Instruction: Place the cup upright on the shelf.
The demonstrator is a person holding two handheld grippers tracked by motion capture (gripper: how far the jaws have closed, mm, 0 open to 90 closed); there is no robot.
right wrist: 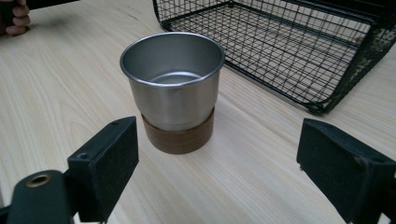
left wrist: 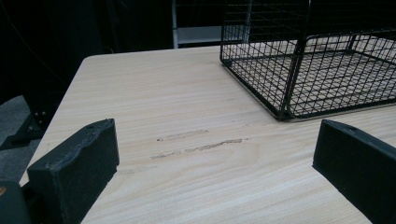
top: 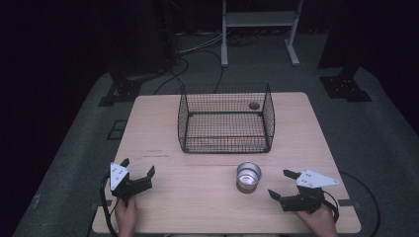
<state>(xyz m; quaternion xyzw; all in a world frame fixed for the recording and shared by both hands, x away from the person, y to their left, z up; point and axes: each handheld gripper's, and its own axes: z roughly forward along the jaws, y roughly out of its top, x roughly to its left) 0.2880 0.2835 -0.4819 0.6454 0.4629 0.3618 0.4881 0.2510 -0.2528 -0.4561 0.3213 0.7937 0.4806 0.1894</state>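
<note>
Item: steel cup, upright on the table just before the wire basket; my right gripper open, cup ahead of its jaws; left gripper open, idle; risk judged: an off-centre close could tip the cup.

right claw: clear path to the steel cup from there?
Probably yes. The right claw is open, pointed at the steel cup, which stands upright ahead with bare table between; the wire basket sits beyond.

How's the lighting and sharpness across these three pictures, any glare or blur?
High view: dim, dark surroundings, soft detail on the steel cup. Right gripper view: cup sharp, mild sheen inside, near jaws slightly soft. Left gripper view: evenly lit table, wire basket crisp, no glare.
</note>
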